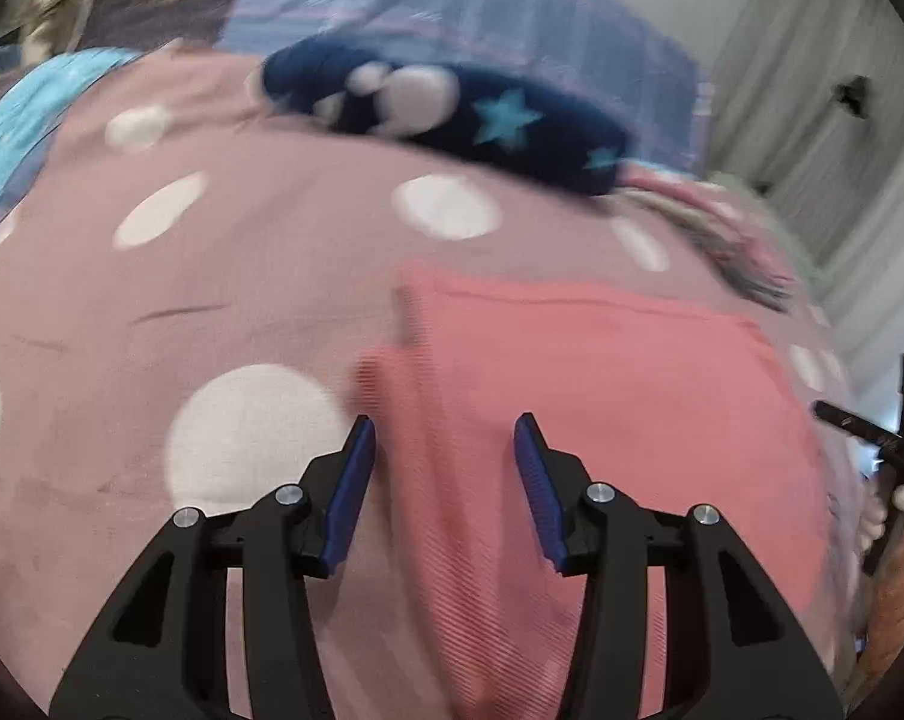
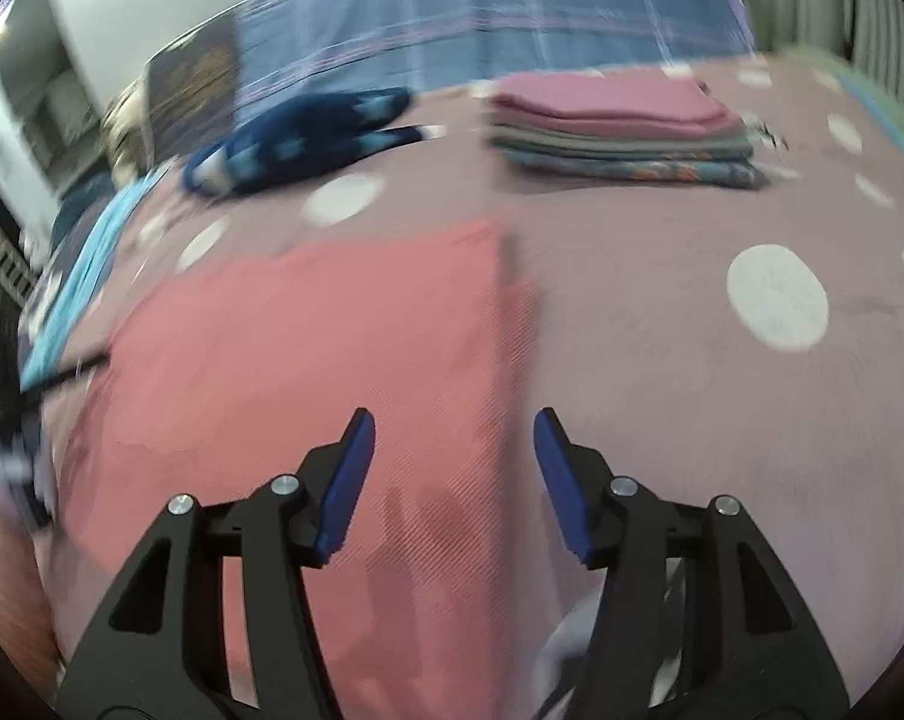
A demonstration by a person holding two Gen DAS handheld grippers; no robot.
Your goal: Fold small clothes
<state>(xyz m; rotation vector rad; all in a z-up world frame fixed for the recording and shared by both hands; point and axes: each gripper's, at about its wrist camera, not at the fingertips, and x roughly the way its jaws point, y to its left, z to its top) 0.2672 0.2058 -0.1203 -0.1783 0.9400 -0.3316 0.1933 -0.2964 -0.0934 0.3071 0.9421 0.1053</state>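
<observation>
Both views are pretty motion-blurred, but here's the setup. The surface is a bed with a dusty-pink spread (image 2: 662, 324) covered in big white dots. The coral-pink cloth (image 2: 308, 348) lies flat on it, right in front of both sets of tongs.

The left tongs (image 1: 445, 429) are spread wide with nothing in them, over the cloth's left edge. The right tongs (image 2: 454, 423) are just as wide and empty, over its right edge.

Further back on the spread there's a neat stack of folded clothes (image 2: 623, 132) with a pink piece on top, and a navy item with light-blue stars (image 2: 296, 132) to its left. A blue plaid blanket (image 2: 482, 18) sits behind those, and a turquoise fabric (image 2: 86, 276) along the left side. Pale curtains (image 1: 812, 120) hang on the right in the left wrist view.
</observation>
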